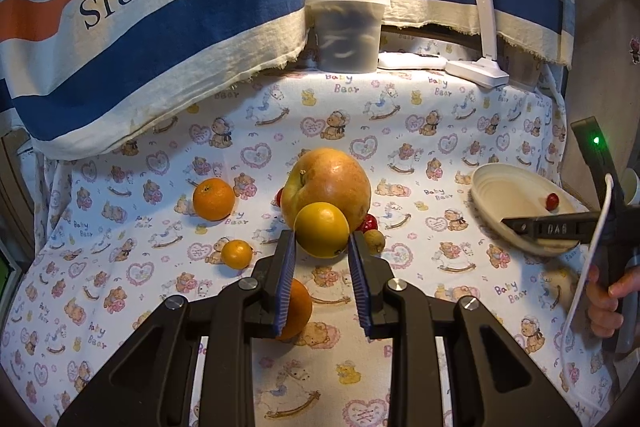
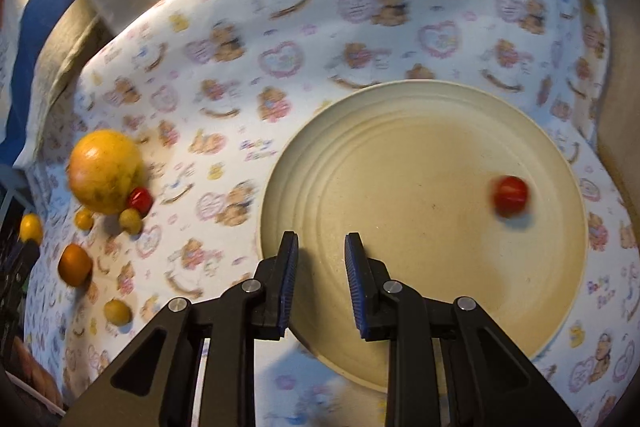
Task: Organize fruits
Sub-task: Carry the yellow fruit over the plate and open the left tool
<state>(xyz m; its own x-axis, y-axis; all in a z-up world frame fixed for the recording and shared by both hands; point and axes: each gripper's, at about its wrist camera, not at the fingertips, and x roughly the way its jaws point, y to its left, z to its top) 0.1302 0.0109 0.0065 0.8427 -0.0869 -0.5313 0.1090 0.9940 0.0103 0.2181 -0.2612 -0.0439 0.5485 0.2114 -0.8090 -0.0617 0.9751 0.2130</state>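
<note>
Left tongs (image 1: 322,247) sit nearest the lens, jaws spread about the width of a yellow fruit (image 1: 322,230) that lies between the pads; firm contact cannot be confirmed. Left of that fruit lie a tangerine (image 1: 213,199) and a small kumquat (image 1: 237,254); directly behind it stands the large apple (image 1: 326,187). Well right of the apple, the plate (image 1: 492,187) holds one cherry tomato (image 2: 510,195). Right tongs (image 2: 322,247) hover open and empty over the plate's near rim. Judged step: grasping the yellow fruit. Next move requires closing, lifting, and travelling right across open surface (image 1: 420,291) toward the plate, with the apple close behind.
</note>
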